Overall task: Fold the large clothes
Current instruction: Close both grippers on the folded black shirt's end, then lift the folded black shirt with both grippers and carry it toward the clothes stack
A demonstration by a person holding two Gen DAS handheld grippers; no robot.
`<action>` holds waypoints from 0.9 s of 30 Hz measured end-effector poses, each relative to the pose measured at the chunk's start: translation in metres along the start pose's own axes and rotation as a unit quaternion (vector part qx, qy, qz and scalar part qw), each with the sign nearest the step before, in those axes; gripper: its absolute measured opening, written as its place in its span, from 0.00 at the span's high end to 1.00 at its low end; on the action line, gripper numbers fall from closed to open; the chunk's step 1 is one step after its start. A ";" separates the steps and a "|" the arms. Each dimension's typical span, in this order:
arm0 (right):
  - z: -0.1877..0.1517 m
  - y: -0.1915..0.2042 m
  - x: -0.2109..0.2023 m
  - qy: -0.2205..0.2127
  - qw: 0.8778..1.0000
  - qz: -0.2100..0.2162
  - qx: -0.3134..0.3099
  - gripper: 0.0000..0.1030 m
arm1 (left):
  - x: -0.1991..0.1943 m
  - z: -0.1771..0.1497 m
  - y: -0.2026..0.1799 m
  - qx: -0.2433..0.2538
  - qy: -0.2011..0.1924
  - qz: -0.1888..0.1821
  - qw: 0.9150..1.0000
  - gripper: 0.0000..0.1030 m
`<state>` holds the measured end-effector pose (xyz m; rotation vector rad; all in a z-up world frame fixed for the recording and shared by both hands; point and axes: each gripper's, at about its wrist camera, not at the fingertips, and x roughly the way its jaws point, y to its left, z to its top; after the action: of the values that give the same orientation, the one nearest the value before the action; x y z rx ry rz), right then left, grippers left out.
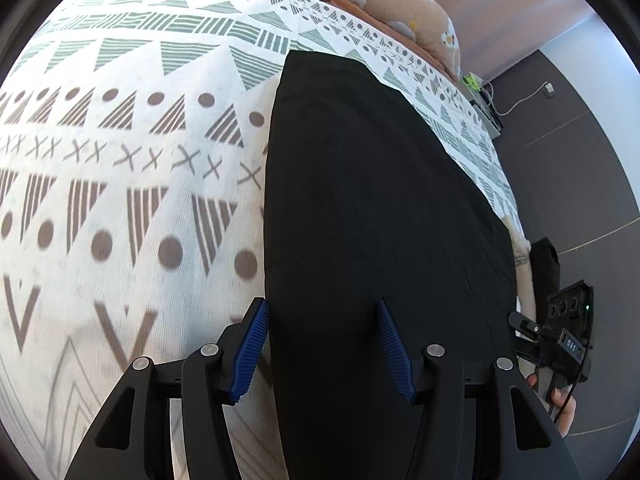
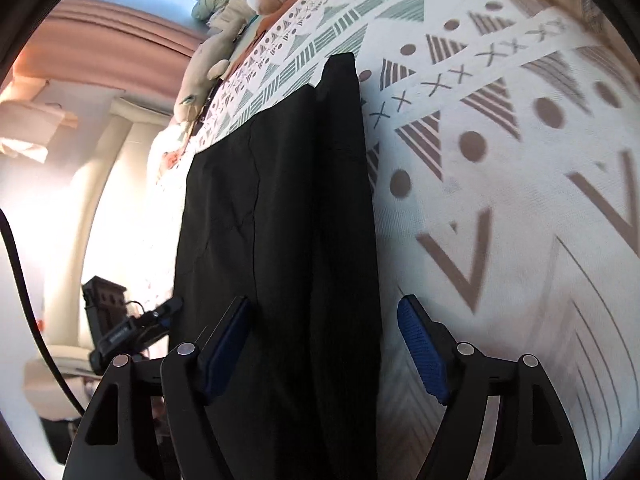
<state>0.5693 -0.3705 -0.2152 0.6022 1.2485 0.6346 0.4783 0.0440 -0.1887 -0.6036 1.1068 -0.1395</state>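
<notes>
Black garment (image 1: pixel 372 208) on patterned bedspread (image 1: pixel 120 168), both tongs (image 1: pixel 322 344) (image 2: pixel 324 344) hovering low, seemingly empty, spread wide.

Patterned bedspread (image 1: pixel 120 200) — black garment (image 1: pixel 360 200) flat on it.

Garment (image 1: pixel 372 208) flat on bedspread (image 1: pixel 120 160), running from bottom centre up to mid-frame in left wrist view. Left gripper (image 1: pixel 323 344) at bottom, fingers apart, straddling garment's left edge. Pillow (image 1: pixel 400 8) behind garment, upper right, at bedspread's far edge. Right gripper (image 1: pixel 560 340) at lower right, beside garment's right edge. In right wrist view, garment (image 2: pixel 280 220) centre, bedspread (image 2: pixel 500 160) to right, right gripper (image 2: pixel 324 344) at bottom over it, left gripper (image 2: pixel 132 328) lower left.
</notes>
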 end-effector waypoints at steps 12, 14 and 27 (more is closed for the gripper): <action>0.050 0.015 0.048 0.052 0.998 0.020 -0.014 0.39 | 0.012 0.017 -0.013 0.014 -0.007 0.040 0.999 0.45; 0.054 0.015 0.053 0.052 0.998 0.019 -0.005 0.48 | 0.016 0.023 -0.009 0.006 -0.006 0.037 0.999 0.43; 0.038 0.073 0.016 -0.005 0.995 -0.033 -0.093 0.85 | 0.008 0.039 -0.017 -0.023 -0.022 0.028 0.999 0.75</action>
<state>0.6019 -0.3113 -0.1650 0.4072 1.1799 0.6824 0.5190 0.0419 -0.1749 -0.6134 1.0864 -0.0519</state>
